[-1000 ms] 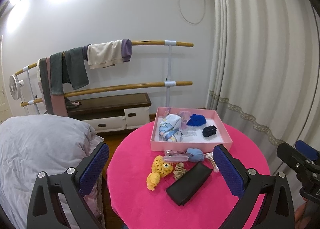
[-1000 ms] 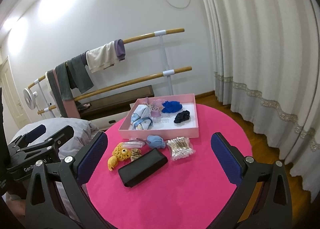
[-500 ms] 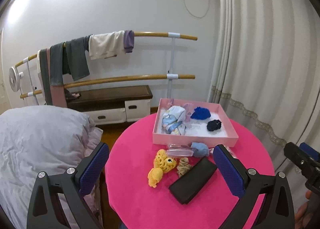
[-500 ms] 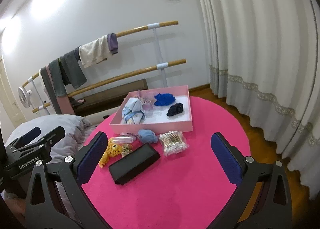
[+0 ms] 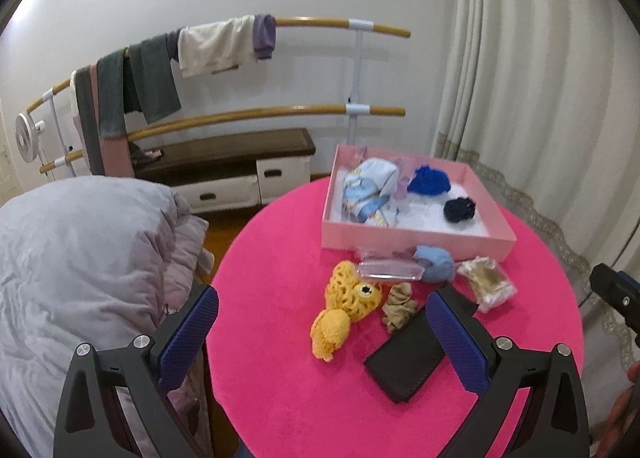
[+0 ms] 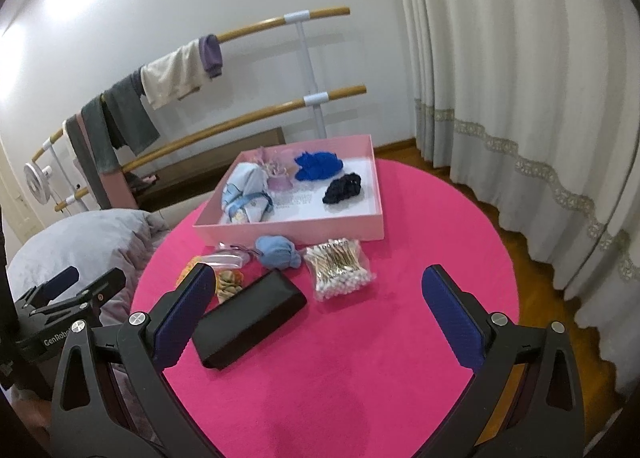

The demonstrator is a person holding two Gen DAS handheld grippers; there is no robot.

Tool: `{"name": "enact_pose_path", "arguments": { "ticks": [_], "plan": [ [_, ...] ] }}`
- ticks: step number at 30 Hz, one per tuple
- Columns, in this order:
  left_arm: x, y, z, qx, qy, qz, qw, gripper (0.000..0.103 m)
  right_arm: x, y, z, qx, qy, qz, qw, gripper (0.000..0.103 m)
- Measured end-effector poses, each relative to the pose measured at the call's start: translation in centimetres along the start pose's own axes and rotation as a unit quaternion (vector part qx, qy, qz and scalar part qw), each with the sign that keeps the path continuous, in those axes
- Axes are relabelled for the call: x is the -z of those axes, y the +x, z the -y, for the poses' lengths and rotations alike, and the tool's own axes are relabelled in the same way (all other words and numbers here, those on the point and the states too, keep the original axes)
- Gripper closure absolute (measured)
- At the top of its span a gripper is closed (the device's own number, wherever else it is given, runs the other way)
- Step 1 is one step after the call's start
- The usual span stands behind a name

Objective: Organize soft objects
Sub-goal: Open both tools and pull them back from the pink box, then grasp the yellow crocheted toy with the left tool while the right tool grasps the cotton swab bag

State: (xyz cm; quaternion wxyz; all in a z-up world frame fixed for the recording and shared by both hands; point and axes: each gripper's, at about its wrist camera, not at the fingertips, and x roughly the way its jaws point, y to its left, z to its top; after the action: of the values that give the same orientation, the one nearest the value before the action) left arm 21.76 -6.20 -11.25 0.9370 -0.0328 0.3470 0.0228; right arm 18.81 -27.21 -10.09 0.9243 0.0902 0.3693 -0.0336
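The task is partly complete, judging by the layout. The pink box (image 6: pixel 288 232) sits on the far side of the round pink bench (image 6: pixel 360 358) and already holds four soft items: a light-blue printed cloth bundle (image 6: pixel 246 194), a pale pink piece (image 6: pixel 278 174), a royal-blue scrunchie (image 6: pixel 318 166) and a dark navy scrunchie (image 6: pixel 342 188).

Three soft items remain outside the box, all near its front wall: a light-blue soft ball (image 6: pixel 278 252) just in front of that wall, a yellow crochet toy (image 5: pixel 344 308) further out from the box, and a beige scrunchie (image 5: pixel 400 304) beside the toy.

Non-soft items lie among them in front of the box: a clear plastic case (image 5: pixel 390 270) touching the blue ball, a bag of cotton swabs (image 6: pixel 340 268) and a black case (image 6: pixel 250 324). These crowd the approach to the remaining soft items.

The left gripper (image 5: pixel 324 342) and the right gripper (image 6: pixel 316 322) hover above the near bench edge; the jaws of both are spread wide and hold nothing. A grey duvet (image 5: pixel 80 266) lies left of the box, off the bench.
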Motion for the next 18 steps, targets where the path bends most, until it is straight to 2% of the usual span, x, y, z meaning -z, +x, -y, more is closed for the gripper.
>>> {"name": "enact_pose_path", "arguments": {
  "ticks": [7, 18],
  "plan": [
    [-0.2, 4.9, 0.3, -0.004, 0.011, -0.027, 0.9996, 0.0, 0.2, 3.6, 0.6, 0.008, 0.003, -0.032, 0.999, 0.0],
    [0.3, 15.3, 0.7, -0.024, 0.034, -0.084, 0.9956, 0.0, 0.8, 9.8, 1.5, 0.027, 0.002, -0.082, 0.996, 0.0]
  ]
}}
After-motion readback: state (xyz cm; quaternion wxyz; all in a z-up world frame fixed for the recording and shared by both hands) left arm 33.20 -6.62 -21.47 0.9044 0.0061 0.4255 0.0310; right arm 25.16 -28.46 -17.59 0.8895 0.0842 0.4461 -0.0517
